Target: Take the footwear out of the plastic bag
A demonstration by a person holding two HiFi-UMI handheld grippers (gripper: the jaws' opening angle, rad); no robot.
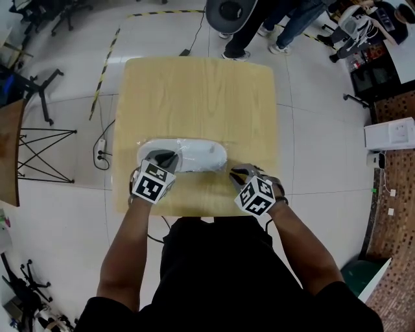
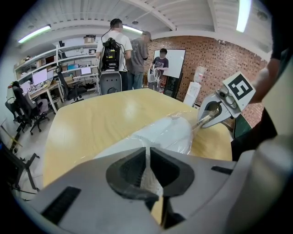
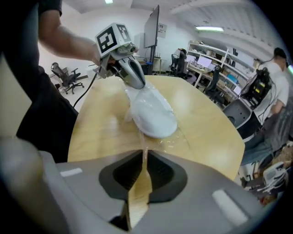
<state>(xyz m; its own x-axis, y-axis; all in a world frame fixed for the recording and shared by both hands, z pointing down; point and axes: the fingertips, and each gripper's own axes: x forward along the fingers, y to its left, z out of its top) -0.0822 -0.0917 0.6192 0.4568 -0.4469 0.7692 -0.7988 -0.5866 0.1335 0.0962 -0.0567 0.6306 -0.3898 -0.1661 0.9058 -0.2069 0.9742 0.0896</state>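
Note:
A white shoe (image 1: 194, 154) lies sealed in a clear plastic bag (image 1: 146, 148) near the front of the wooden table (image 1: 194, 97). My left gripper (image 1: 162, 157) is at the bag's left end. In the left gripper view its jaws (image 2: 147, 153) are shut on a fold of the bag's film, with the shoe (image 2: 167, 135) just beyond. My right gripper (image 1: 238, 174) is at the bag's right end. In the right gripper view a thin strip of film runs from the shoe (image 3: 153, 116) into its nearly closed jaws (image 3: 144, 155). That film looks pulled taut towards the right gripper (image 2: 208, 116).
Two people (image 1: 259, 26) stand beyond the table's far edge, beside a round grey machine (image 1: 230, 13). A power strip with a cable (image 1: 100, 154) lies on the floor at the left. A white box (image 1: 389, 133) sits at the right. Bare tabletop stretches behind the shoe.

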